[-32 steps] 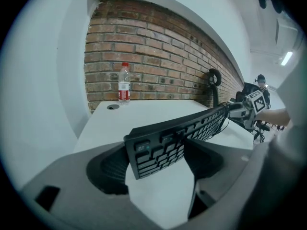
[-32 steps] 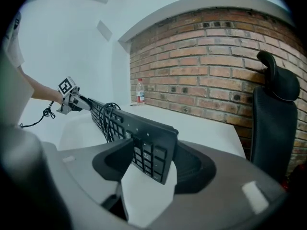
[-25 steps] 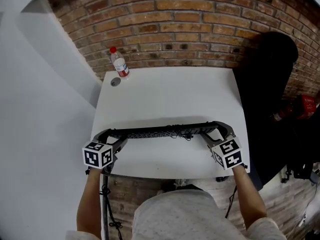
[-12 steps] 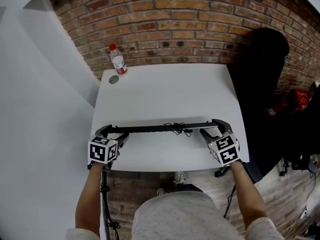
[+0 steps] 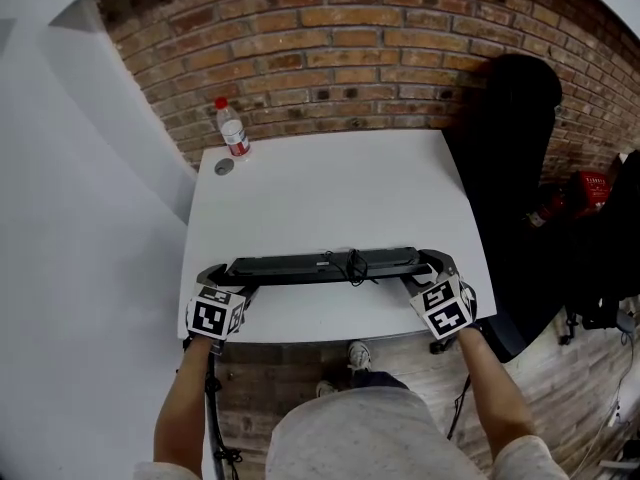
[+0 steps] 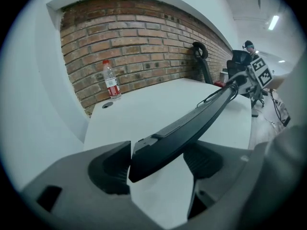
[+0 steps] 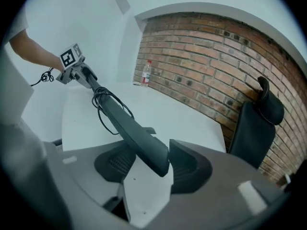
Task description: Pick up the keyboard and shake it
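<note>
One keyboard (image 5: 320, 265) between left tool (image 5: 228, 276), right tool (image 5: 425, 268)

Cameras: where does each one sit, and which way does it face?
Head view: on the person's head, looking steeply down at table, keyboard, both forearms, left gripper and right gripper.
Left gripper view: on the left gripper, along its jaws clamping one keyboard end, toward the right gripper and brick wall.
Right gripper view: on the right gripper, whose jaws have just been closing on the other end, toward the left gripper, a forearm, chair.
Shared: both gripper views show the bottle by the brick wall.
</note>
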A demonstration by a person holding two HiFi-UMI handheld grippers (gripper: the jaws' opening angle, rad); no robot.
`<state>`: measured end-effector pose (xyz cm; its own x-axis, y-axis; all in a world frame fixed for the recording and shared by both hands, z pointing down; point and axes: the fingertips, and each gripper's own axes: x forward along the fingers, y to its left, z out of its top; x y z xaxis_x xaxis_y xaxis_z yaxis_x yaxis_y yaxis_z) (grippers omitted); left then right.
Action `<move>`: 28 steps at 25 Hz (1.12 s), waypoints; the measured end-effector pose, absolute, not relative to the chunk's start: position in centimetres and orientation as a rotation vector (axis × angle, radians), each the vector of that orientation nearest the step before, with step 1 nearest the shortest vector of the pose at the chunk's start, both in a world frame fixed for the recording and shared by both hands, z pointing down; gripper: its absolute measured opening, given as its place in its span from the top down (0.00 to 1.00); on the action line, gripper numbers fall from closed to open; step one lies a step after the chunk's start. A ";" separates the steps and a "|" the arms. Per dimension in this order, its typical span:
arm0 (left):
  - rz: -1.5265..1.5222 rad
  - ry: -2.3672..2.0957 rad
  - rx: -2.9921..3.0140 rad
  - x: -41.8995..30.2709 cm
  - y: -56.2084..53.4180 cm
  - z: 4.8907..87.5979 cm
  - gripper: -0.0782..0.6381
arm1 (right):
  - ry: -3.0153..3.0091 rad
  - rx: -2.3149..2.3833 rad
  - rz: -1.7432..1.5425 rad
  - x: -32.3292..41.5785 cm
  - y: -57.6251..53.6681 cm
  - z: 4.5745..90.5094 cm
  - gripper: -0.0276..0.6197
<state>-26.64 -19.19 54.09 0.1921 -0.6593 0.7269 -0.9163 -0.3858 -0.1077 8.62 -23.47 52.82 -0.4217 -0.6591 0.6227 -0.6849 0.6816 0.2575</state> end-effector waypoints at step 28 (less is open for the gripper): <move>1.451 -1.242 2.207 -26.2 -15.3 58.3 0.40 | -1.912 0.841 -0.329 8.7 -19.4 56.1 0.59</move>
<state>-26.18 -15.25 58.28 0.1543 -0.5259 0.8364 -0.7454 -0.6176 -0.2508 8.74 -19.39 56.14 -0.2777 -0.6791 0.6795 -0.4126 0.7231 0.5540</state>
